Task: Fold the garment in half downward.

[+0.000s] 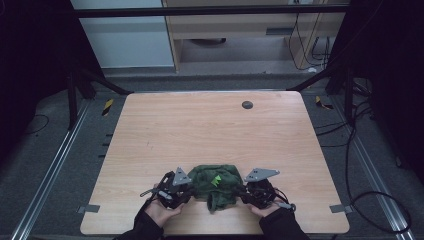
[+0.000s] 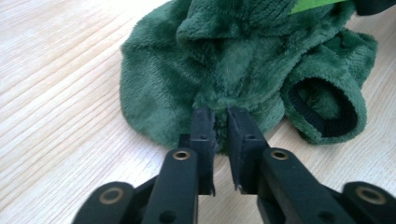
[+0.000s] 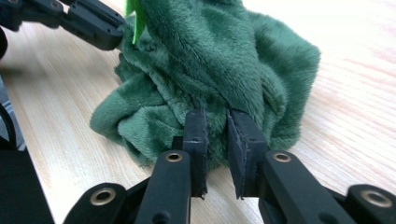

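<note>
Two grippers | green fleece (image 1: 216, 184) lies between left gripper (image 1: 186, 192) and right gripper (image 1: 243, 192) on my bench (image 1: 200, 130) | each pinches its side.

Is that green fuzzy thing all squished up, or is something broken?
Nothing looks broken. The green fleece garment sits crumpled in a heap near the table's front edge, not laid flat. The left tool and right tool each pinch its plush from opposite sides.

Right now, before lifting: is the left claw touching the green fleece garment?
Touching. The left gripper view shows the left claw pinching a fold of the green fleece garment.
</note>
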Action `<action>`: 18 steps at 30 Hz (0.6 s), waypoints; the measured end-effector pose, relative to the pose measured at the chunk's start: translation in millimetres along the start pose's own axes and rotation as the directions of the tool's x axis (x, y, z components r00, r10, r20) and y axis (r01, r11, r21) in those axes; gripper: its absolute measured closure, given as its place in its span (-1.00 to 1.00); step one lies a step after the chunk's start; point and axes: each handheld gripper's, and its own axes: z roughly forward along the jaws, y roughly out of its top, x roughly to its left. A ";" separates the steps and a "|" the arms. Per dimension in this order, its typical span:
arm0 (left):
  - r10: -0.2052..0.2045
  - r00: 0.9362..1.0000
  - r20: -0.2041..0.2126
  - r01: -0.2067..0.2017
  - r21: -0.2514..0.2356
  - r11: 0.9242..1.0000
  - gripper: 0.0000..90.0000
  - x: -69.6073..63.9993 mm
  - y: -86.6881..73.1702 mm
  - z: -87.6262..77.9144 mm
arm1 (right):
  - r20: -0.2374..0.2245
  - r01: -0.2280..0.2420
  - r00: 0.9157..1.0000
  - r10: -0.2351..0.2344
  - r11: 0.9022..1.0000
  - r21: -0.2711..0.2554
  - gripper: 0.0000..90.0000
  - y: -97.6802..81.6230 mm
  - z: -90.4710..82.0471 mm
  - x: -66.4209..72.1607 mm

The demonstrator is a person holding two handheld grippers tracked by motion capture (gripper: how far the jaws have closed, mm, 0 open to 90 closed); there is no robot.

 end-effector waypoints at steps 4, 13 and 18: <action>-0.013 1.000 -0.013 0.013 -0.020 1.000 0.70 4.2 1.8 -8.5 | 0.016 -0.004 1.000 0.004 0.999 -0.041 0.71 1.9 -11.1 0.6; -0.054 0.998 -0.038 0.051 -0.069 0.996 0.49 18.8 12.7 -22.0 | 0.058 -0.004 0.998 0.010 0.994 -0.111 0.56 14.1 -21.7 -3.5; -0.075 0.996 -0.042 0.071 -0.078 0.994 0.48 28.7 28.6 -21.8 | 0.063 -0.012 0.998 0.022 0.990 -0.142 0.55 31.4 -18.2 -6.3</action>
